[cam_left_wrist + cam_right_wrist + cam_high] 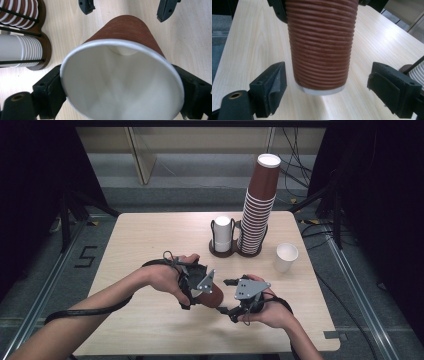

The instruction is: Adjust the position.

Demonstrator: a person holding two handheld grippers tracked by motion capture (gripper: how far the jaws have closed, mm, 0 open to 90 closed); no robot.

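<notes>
Near the front middle of the bench [150,235], the left claw [197,290] is clamping a brown ribbed cup [212,296] at its rim end, holding it on its side so the base is pointing toward the right claw [231,296]. That tilt is presenting the narrow base for the other hand to take, judging by how the two are lined up. From the right gripper view, the right claw's jaws are standing apart on either side of the cup's base, not touching it, so it is released. At the far side, a rack [235,251] with the tall brown stack [257,210] and a white stack [222,234] is standing well apart, and a lone white cup [286,257] is sitting near the right edge. Open bench is lying all around the hands.
</notes>
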